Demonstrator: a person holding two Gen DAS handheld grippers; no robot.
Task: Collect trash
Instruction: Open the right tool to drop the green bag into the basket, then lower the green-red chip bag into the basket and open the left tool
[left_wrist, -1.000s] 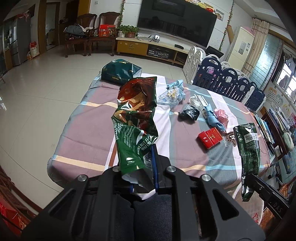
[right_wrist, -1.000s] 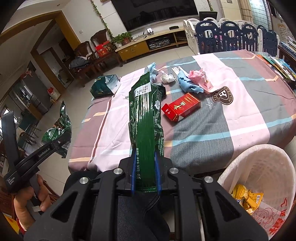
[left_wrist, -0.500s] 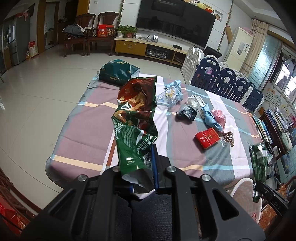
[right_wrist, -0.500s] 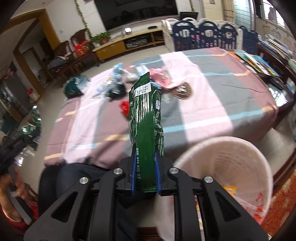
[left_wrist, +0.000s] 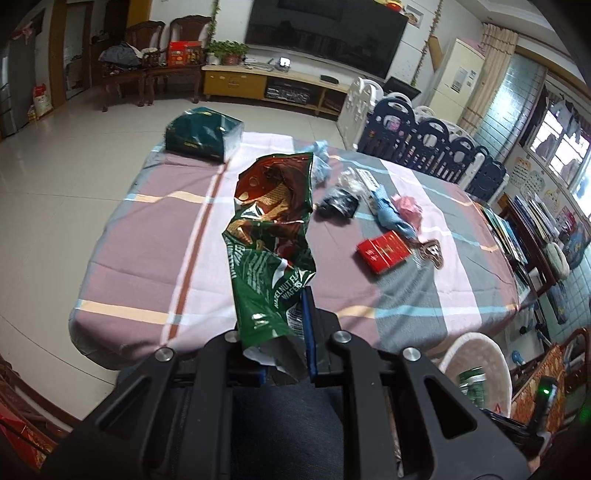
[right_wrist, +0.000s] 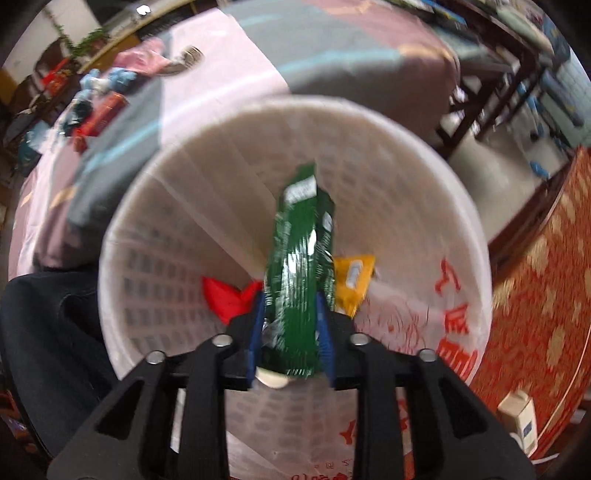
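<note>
- Right gripper (right_wrist: 290, 332) aimed steeply down into the white slatted plastic waste basket (right_wrist: 155, 177); jaws just been opening, with the long narrow green foil wrapper (right_wrist: 301, 258) between the blue pads, loose rather than pinched as far as the blur allows, and on the point of dropping
- Already in that basket: a red scrap (right_wrist: 225, 297), a yellow packet (right_wrist: 352, 280) and a white bag printed in red (right_wrist: 454, 321)
- Left gripper (left_wrist: 282, 332) closed tight on the bottom edge of a crumpled green and brown wafer bag (left_wrist: 273, 243), held upright over the near edge of the striped pink and grey cloth-covered table (left_wrist: 147, 254)
- Same basket (left_wrist: 476, 343) visible low and right in the left view, well apart from the wafer bag
- Judged roughly midway: several pieces binned, one going in now, one in hand and waiting
- Left on the table: a red flat carton (left_wrist: 384, 249), a black crumpled bag (left_wrist: 338, 205), a blue cloth-like wad (left_wrist: 393, 218), a pink crumpled wrapper (left_wrist: 408, 206), a clear bag (left_wrist: 349, 179) and a brown round emblem (left_wrist: 430, 251)
- Dark green box (left_wrist: 203, 133) at the far table corner; rubbish or not, cannot tell
- Next in order, likely: wafer bag across to the basket, then back for the cluster at the table's middle
</note>
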